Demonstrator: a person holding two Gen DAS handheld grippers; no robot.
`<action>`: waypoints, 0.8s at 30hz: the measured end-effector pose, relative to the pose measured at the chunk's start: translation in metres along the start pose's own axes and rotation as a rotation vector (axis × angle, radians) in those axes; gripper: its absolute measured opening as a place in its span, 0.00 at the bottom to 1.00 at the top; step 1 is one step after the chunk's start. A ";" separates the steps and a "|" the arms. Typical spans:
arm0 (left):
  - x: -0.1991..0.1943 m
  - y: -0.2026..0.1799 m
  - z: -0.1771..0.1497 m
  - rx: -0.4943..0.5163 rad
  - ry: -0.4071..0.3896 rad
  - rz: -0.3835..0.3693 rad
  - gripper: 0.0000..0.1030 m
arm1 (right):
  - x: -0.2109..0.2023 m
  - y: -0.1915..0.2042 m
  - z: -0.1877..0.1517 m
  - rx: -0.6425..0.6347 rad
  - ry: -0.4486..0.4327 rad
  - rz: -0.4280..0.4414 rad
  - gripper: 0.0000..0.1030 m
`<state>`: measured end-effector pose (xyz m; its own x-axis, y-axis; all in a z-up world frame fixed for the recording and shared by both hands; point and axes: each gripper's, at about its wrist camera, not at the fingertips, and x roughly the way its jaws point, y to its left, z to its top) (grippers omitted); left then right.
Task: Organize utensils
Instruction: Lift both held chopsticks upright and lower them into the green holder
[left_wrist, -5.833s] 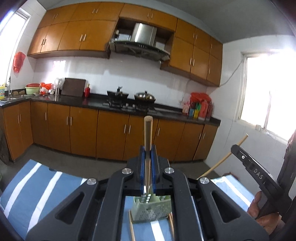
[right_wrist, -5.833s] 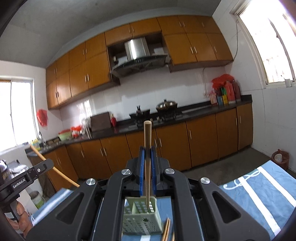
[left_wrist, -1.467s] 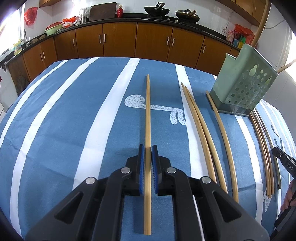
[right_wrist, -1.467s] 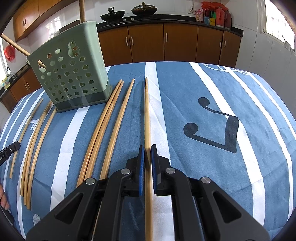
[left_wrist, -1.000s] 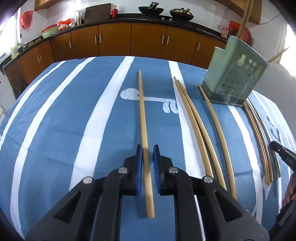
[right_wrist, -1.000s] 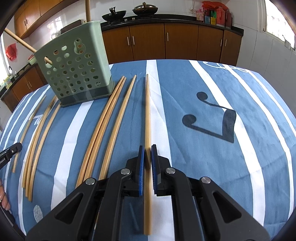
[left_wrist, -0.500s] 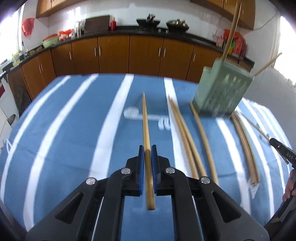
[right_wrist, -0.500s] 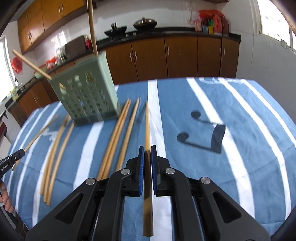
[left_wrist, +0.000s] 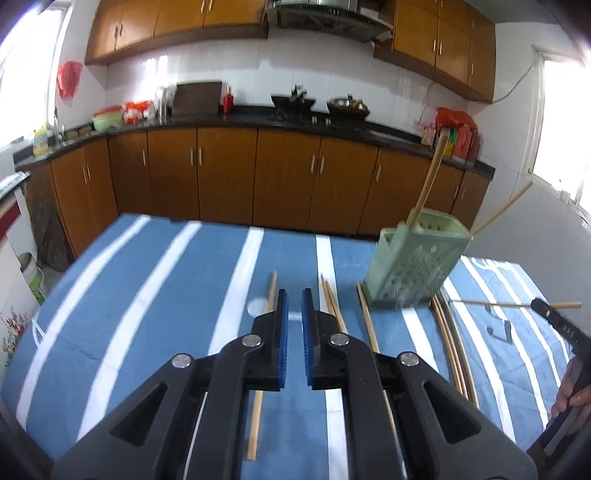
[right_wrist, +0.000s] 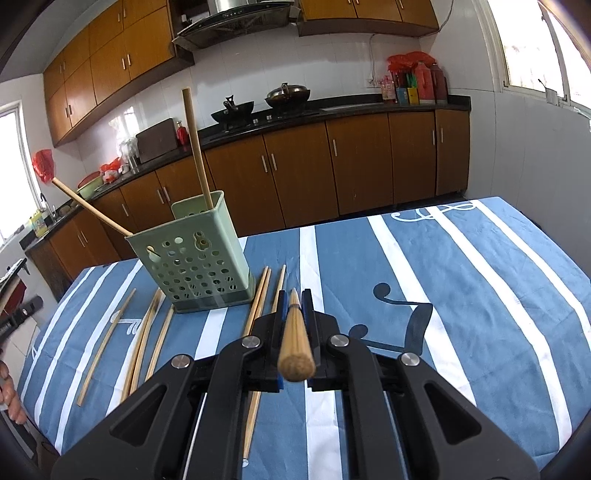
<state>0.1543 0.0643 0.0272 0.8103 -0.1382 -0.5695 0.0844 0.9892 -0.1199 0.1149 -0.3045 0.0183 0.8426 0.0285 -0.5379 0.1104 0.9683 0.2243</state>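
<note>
A green perforated utensil holder (left_wrist: 415, 266) (right_wrist: 195, 254) stands on the blue striped cloth with two chopsticks (right_wrist: 195, 144) leaning in it. My left gripper (left_wrist: 293, 295) is slightly open and empty, raised above a loose chopstick (left_wrist: 264, 354) lying on the cloth. My right gripper (right_wrist: 293, 295) is shut on a chopstick (right_wrist: 295, 343) whose thick end points back at the camera; it is held above the cloth, right of the holder. The right gripper with its chopstick also shows at the right edge of the left wrist view (left_wrist: 535, 304).
Several loose chopsticks (right_wrist: 147, 343) (left_wrist: 452, 343) lie on both sides of the holder. The table (right_wrist: 480, 295) ends toward brown kitchen cabinets (left_wrist: 258, 184). A hand (left_wrist: 570, 391) holds the other gripper's handle at the right.
My left gripper has let go of its chopstick, which now lies on the cloth, and has risen. My right gripper has lifted its chopstick off the cloth and tilted it.
</note>
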 end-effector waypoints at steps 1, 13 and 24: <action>0.004 0.000 -0.005 0.003 0.022 -0.002 0.11 | 0.000 0.000 -0.001 0.000 0.002 0.001 0.08; 0.063 0.019 -0.080 0.025 0.252 0.087 0.19 | -0.002 0.004 -0.003 -0.012 0.009 0.010 0.08; 0.061 0.021 -0.079 0.028 0.268 0.081 0.07 | -0.003 0.004 -0.001 -0.013 0.005 0.010 0.08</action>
<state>0.1602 0.0728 -0.0743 0.6328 -0.0629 -0.7717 0.0446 0.9980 -0.0448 0.1123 -0.3003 0.0195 0.8410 0.0396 -0.5395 0.0951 0.9710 0.2195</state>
